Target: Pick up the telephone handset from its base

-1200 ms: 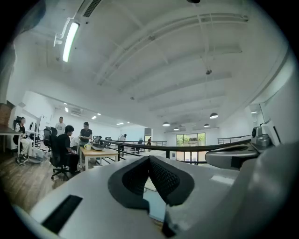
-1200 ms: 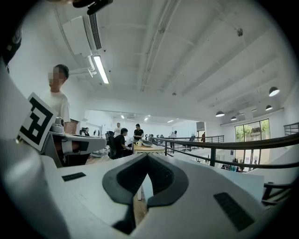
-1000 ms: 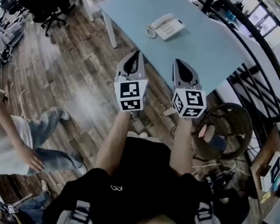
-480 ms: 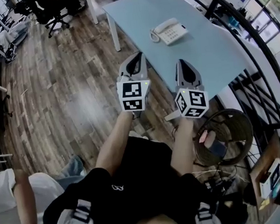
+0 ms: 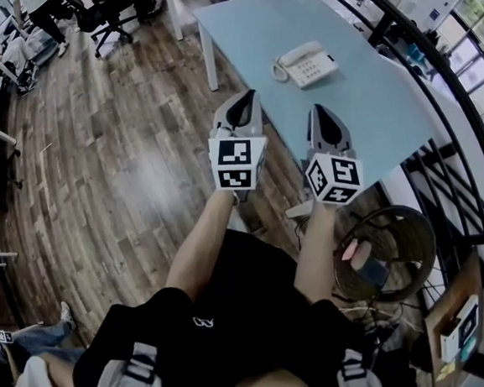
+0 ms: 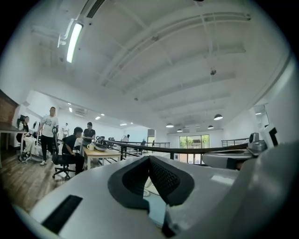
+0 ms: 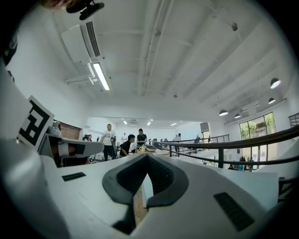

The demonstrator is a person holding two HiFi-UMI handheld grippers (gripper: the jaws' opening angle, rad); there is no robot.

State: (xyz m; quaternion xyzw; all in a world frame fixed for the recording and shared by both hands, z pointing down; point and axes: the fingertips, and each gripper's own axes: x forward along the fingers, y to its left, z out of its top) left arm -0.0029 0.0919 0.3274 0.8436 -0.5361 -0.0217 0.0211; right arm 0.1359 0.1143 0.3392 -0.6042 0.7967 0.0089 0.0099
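Left tongs (image 5: 248, 100): clenched, the pads met at the tips with nothing held between them; pointed level and seen against the wooden floor (image 5: 113, 166), just beside the long edge of the tabletop (image 5: 369, 110).
Right tongs (image 5: 319, 112): clenched likewise, with nothing gripped; held beside the left pair and seen against the near part of the tabletop.
Marker cubes: one is carried at the rear of each pair, the left cube (image 5: 239, 165) and the right cube (image 5: 334, 179).
Telephone (image 5: 308, 66): pale, with push buttons; set on the far part of the light blue tabletop, well apart from both tongs.
Handset (image 5: 296, 55): laid in its cradle along the far-left side of the base (image 5: 319, 70), untouched by either pair.
Cord (image 5: 279, 73): coiled, looped at the left end of the telephone.
Railing (image 5: 459, 119): black and curved, run along the right side of the tabletop.
Basket (image 5: 393, 234): round, of wire, stood on the floor near the right forearm; its contents cannot be made out.
Chairs (image 5: 113, 14): black office chairs, placed at the far left beyond the tabletop.
People (image 6: 46, 135): several are seen around a distant desk in the left gripper view, one standing and one seated.
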